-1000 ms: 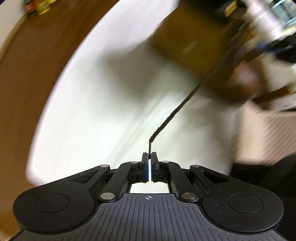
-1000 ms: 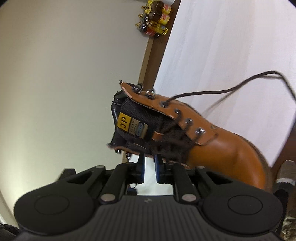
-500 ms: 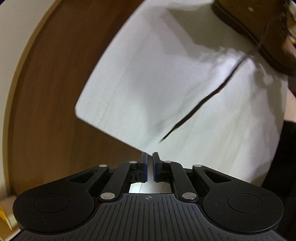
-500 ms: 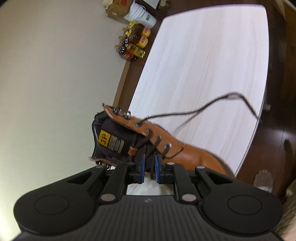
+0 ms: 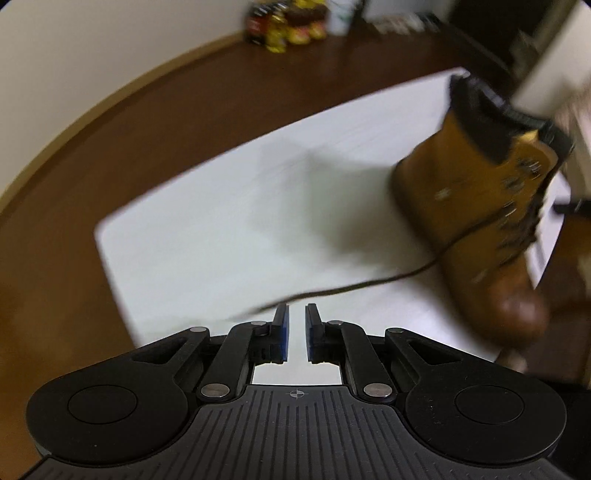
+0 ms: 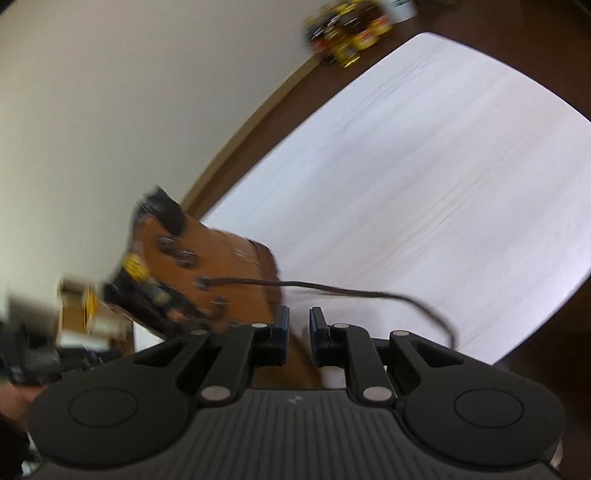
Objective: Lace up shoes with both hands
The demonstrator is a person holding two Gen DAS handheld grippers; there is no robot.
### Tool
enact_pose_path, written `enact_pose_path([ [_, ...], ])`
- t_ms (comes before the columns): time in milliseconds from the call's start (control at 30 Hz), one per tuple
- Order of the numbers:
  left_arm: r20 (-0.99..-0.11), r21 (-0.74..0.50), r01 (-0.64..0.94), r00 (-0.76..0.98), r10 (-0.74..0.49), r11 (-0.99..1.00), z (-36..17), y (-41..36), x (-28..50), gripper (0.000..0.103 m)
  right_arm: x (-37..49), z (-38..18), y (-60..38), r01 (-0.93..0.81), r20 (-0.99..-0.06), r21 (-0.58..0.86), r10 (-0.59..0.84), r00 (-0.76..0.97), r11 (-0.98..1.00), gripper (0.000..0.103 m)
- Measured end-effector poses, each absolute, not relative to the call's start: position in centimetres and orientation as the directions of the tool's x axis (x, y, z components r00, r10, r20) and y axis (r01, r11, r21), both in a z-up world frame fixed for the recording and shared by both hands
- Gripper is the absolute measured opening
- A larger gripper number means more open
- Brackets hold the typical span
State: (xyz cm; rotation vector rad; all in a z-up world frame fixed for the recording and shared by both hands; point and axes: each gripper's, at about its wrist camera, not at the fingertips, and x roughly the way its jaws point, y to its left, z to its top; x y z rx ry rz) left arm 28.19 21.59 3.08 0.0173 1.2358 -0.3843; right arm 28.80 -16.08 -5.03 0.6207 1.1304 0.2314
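Tan boot standing on the white table, off to the right of the left gripper. Dark lace trailing loose from an eyelet, ending just beside the left jaws, which sit apart, nothing between. Right gripper parted too, empty, right over the boot. Bottles on the floor by the wall. Pretty blurry overall.

- You have a white tabletop over a dark brown floor.
- You see blurred bottles on the floor by the cream wall.
- A white cup stands beside them.
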Motion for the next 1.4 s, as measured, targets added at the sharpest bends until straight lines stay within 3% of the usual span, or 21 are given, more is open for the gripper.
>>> enact_pose_path([
  [233, -0.908, -0.280, 0.259, 0.239, -0.343, 0.924, 0.7, 14.0, 23.2, 0.008, 30.3, -6.9, -18.8, 0.027, -0.773, 0.579, 0.538, 0.337, 0.815, 0.015],
  [367, -0.858, -0.338, 0.240, 0.319, -0.403, 0.910, -0.4, 12.3, 21.5, 0.008, 30.5, -6.9, -18.3, -0.067, -0.720, 0.589, 0.561, 0.409, 0.805, 0.014],
  [500, -0.802, -0.321, 0.263, 0.435, -0.409, 0.910, -1.1, 12.2, 20.4, 0.008, 30.5, -7.2, -17.2, -0.144, -0.675, 0.574, 0.565, 0.475, 0.806, 0.014],
  [767, -0.609, -0.180, 0.339, 0.698, -0.375, 0.923, -1.4, 12.7, 19.0, 0.008, 29.3, -8.2, -14.4, -0.352, -0.495, 0.416, 0.533, 0.686, 0.838, 0.015],
  [1000, -0.526, 0.090, 0.423, 0.789, -0.317, 0.902, -1.9, 11.4, 16.0, 0.012, 26.7, -8.3, -14.7, -0.454, -0.359, 0.322, 0.551, 0.754, 0.831, 0.016],
  [1167, -0.503, 0.159, 0.373, 0.828, -0.250, 0.914, -0.5, 9.5, 13.8, 0.015, 23.4, -8.1, -15.4, -0.497, -0.358, 0.244, 0.554, 0.752, 0.833, 0.016],
  [1400, -0.545, 0.218, 0.286, 0.829, -0.126, 0.933, -0.1, 7.3, 14.3, 0.018, 20.3, -8.8, -16.1, -0.557, -0.419, 0.215, 0.591, 0.690, 0.802, 0.017],
])
